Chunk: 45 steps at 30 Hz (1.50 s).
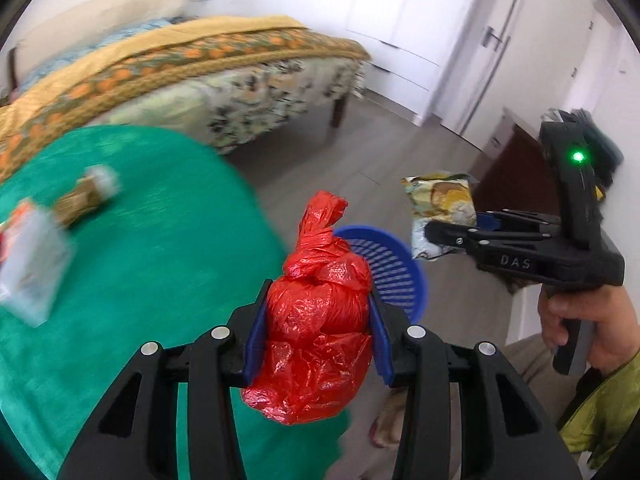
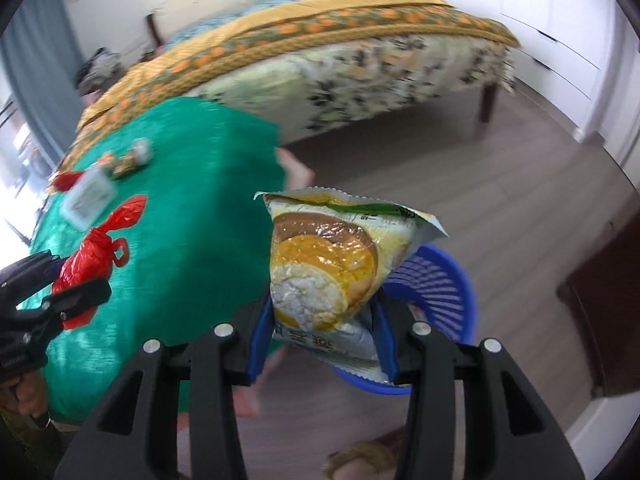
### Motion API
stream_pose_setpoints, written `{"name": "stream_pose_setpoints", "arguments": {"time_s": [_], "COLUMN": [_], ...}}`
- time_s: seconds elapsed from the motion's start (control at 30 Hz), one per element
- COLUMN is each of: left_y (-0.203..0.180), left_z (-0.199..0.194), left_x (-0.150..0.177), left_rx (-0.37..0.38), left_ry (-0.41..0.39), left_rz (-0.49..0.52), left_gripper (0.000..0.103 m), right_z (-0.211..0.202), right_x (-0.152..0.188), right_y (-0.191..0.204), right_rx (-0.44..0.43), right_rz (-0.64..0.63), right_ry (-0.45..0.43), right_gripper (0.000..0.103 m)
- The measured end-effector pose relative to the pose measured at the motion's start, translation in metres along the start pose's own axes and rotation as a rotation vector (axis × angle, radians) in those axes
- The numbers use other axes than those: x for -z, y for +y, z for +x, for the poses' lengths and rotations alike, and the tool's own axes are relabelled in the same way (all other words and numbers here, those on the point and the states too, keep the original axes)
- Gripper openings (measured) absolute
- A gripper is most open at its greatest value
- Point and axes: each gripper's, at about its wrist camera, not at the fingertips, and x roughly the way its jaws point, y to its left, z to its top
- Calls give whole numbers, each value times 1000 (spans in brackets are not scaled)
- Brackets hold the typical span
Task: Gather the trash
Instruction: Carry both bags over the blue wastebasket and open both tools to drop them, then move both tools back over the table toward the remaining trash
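The blue basket sits on the floor beside the green table, right under the snack bag squeezed in the right tongs, while the left tongs, squeezing the red bag, are a bit farther from the basket.

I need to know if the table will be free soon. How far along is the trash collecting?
Partway. Done: nothing visibly in the blue basket yet; its inside is mostly hidden. In hand: the left tool grips a knotted red bag and the right tool grips a snack packet, both close to the basket. Left: a few blurred wrappers lie on the green table.
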Motion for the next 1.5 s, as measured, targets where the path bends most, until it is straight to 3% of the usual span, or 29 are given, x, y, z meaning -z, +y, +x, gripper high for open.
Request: {"name": "stream_pose_setpoints", "arguments": {"time_s": [0.2,0.47,0.53,0.57,0.63,0.7,0.87,0.97,1.07,1.17,1.27,1.5], "left_y": [-34,-58,-58,-57,-53,-50,-48,-46,-36,-14,19,111], "left_z": [78,160,173,178,179,172,119,74,34,6,-16,-76], "left_x": [-24,-33,-34,-35,-36,-38,-41,-33,-18,5,28,86], "left_rx": [59,72,82,75,52,50,-8,-65,-91,-117,-158,-341], "left_ry": [55,120,119,121,100,77,-51,-181,-250,-223,-147,-98], "left_rz": [-7,-3,3,0,-15,-23,-1,16,28,2,-41,-149], "left_gripper": [44,45,58,75,84,93,97,98,98,98,98,98], "right_z": [25,58,66,69,68,59,32,15,4,2,2,13], "right_x": [0,9,10,10,9,7,2,2,3,5,10,36], "right_y": [-63,-111,-119,-122,-130,-134,-132,-120,-90,-55,-21,113], "right_rx": [38,25,14,8,-8,-22,3,25,79,116,89,-78], "right_rz": [75,157,172,180,212,233,252,243,173,87,33,-161], "right_ry": [47,100,110,110,94,49,-65,-134,-175,-195,-207,-165], "right_gripper": [43,45,49,57,72,81,97,98,98,98,98,98]}}
